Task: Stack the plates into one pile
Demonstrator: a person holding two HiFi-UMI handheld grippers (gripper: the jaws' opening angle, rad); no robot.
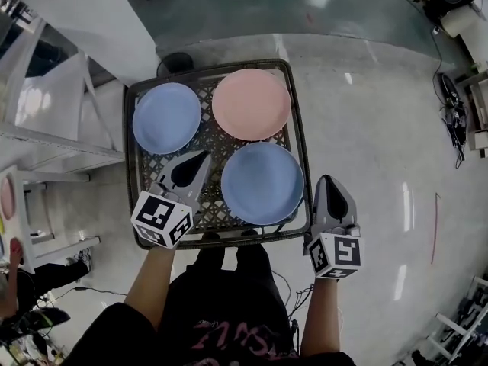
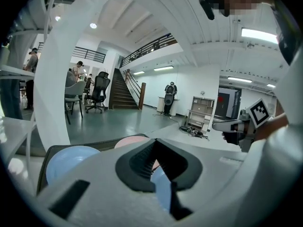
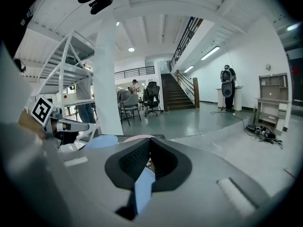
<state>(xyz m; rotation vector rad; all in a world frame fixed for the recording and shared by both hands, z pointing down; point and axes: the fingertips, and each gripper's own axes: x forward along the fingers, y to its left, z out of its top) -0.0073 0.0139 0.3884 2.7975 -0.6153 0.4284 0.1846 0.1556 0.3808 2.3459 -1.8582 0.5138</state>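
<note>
Polished concrete floor beneath lattice-topped table (image 1: 212,142); three plates unstacked on it: small blue plate (image 1: 166,117) far left, pink plate (image 1: 252,104) far right, larger blue plate (image 1: 262,183) near right. Left gripper (image 1: 204,155) over lattice between both blue plates, jaws clenched, empty. Right gripper (image 1: 326,179) just beyond right rim, likewise clenched on nothing.

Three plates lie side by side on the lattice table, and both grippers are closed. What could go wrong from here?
1. The left gripper and right gripper are shut; pushing at a flat rim could slide the large blue plate off the table, whose near edge is close.
2. The pink plate lies right beside it and might be knocked.
</note>
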